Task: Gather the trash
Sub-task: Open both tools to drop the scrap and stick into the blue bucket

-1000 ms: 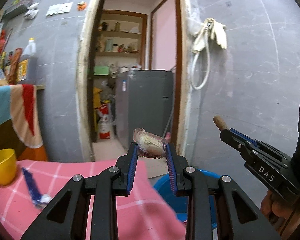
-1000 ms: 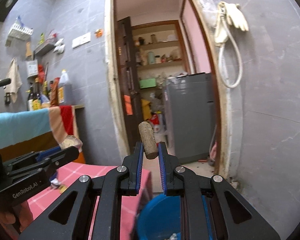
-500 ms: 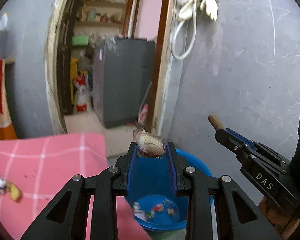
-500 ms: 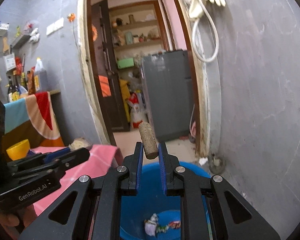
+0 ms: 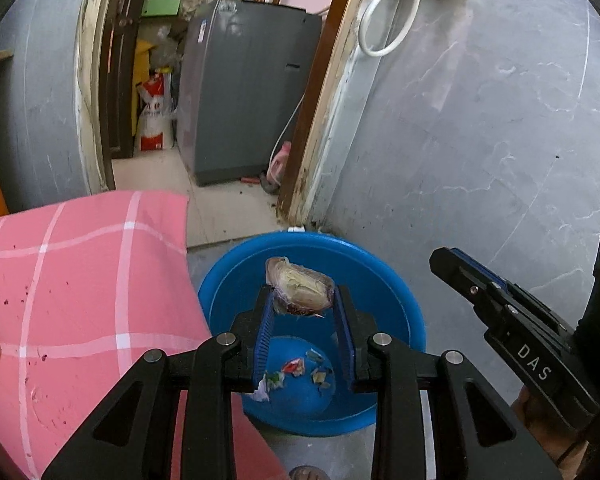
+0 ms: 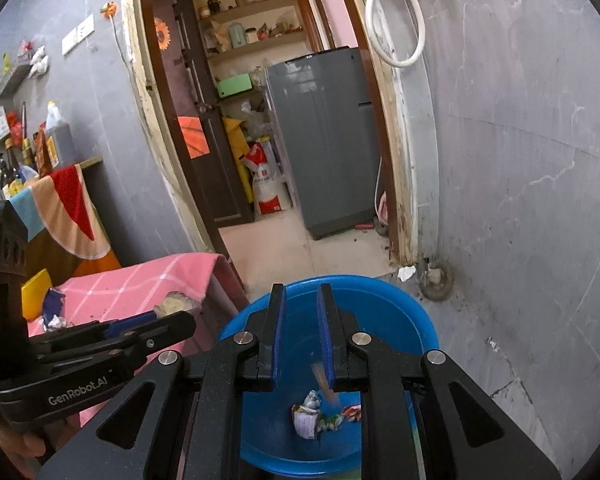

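Left gripper [image 5: 303, 312] fingers clamped on the onion scrap [image 5: 298, 292] above the blue tub [image 5: 392, 280]; right gripper [image 6: 302, 332] fingers apart, empty; spread left fingers once centred, table [image 5: 80, 280] at 9 o'clock.

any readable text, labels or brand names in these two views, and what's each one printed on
"DAS" – on the side of the right gripper, seen from the left wrist.
"GenRobot.AI" – on the side of the left gripper, seen from the right wrist.
Red and white sack in the back room: red characters, too blurred to read.
Bottles on the counter: labels too small to read.
Wrappers in the blue tub: print unreadable.
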Available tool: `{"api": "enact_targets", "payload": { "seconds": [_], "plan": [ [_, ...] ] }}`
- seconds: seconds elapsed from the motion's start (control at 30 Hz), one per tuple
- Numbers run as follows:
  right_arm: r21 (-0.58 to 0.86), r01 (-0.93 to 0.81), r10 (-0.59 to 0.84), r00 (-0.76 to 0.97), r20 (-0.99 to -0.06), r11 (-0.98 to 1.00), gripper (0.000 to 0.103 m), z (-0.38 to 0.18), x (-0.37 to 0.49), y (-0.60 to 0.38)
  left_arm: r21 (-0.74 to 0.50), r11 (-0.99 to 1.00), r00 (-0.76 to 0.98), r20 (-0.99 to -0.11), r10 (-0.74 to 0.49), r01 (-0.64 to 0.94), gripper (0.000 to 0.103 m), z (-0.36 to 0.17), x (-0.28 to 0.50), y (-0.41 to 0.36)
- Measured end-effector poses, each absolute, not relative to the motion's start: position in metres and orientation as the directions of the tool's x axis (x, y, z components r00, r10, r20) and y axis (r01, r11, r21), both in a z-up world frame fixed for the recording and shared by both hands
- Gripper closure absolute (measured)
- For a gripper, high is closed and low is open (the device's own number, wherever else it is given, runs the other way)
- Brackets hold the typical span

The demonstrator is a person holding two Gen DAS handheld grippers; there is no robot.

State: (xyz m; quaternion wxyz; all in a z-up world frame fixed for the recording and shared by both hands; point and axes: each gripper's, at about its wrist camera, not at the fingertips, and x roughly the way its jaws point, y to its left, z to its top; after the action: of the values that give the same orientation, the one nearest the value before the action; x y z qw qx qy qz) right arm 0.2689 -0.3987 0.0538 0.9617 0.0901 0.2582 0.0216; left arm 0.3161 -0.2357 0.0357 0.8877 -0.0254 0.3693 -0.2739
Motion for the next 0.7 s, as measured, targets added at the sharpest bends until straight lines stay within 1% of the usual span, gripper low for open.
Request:
{"api": "enact_targets", "payload": {
  "seconds": [0.03,0.1,0.17,0.23,0.3,0.33,0.4,0.47,0.53,0.6,0.63,0.67,0.7],
  "plan": [
    [0.187,0.005,0.090,0.864,-0.495,0.982,0.089,0.053,0.269,-0.398,-0.248,0.851,0.575,-0.647,-0.501,0.462,0.072,0.035,0.317,-0.234],
    [0.186,0.006,0.088,0.864,-0.495,0.982,0.085,0.054,0.269,-0.399,-0.257,0.854,0.577,-0.646,-0.500,0.453,0.064,0.034,0.315,-0.230],
    [0.187,0.008,0.087,0.867,-0.490,0.982,0.078,0.054,0.269,-0.398,-0.260,0.856,0.582,-0.642,-0.498,0.446,0.062,0.035,0.312,-0.225],
    [0.186,0.006,0.085,0.873,-0.480,0.983,0.076,0.055,0.268,-0.397,-0.262,0.860,0.590,-0.638,-0.494,0.438,0.061,0.037,0.309,-0.219],
    [0.177,0.005,0.080,0.879,-0.469,0.984,0.076,0.057,0.268,-0.394,-0.263,0.865,0.605,-0.628,-0.490,0.428,0.055,0.040,0.306,-0.212],
    [0.170,0.005,0.075,0.884,-0.461,0.985,0.074,0.058,0.268,-0.392,-0.265,0.868,0.617,-0.618,-0.488,0.421,0.053,0.042,0.305,-0.207],
    [0.160,-0.002,0.073,0.895,-0.440,0.987,0.068,0.061,0.266,-0.388,-0.271,0.875,0.646,-0.593,-0.481,0.402,0.045,0.047,0.301,-0.197],
    [0.153,-0.009,0.073,0.907,-0.415,0.988,0.059,0.065,0.264,-0.384,-0.273,0.882,0.675,-0.569,-0.469,0.383,0.041,0.052,0.298,-0.186],
    [0.144,-0.020,0.075,0.920,-0.385,0.989,0.054,0.069,0.261,-0.378,-0.268,0.895,0.709,-0.546,-0.446,0.357,0.033,0.057,0.293,-0.174],
    [0.137,-0.035,0.082,0.930,-0.357,0.990,0.050,0.073,0.259,-0.370,-0.259,0.909,0.743,-0.524,-0.415,0.325,0.020,0.062,0.292,-0.163],
    [0.133,-0.040,0.084,0.935,-0.344,0.990,0.043,0.075,0.259,-0.366,-0.252,0.918,0.765,-0.509,-0.394,0.305,0.018,0.065,0.289,-0.156],
    [0.130,-0.043,0.084,0.940,-0.330,0.991,0.029,0.077,0.258,-0.362,-0.244,0.926,0.787,-0.491,-0.373,0.287,0.013,0.068,0.286,-0.149],
    [0.131,-0.048,0.087,0.947,-0.310,0.990,0.025,0.079,0.256,-0.358,-0.235,0.933,0.805,-0.475,-0.355,0.273,0.008,0.071,0.284,-0.142]
  ]
}}
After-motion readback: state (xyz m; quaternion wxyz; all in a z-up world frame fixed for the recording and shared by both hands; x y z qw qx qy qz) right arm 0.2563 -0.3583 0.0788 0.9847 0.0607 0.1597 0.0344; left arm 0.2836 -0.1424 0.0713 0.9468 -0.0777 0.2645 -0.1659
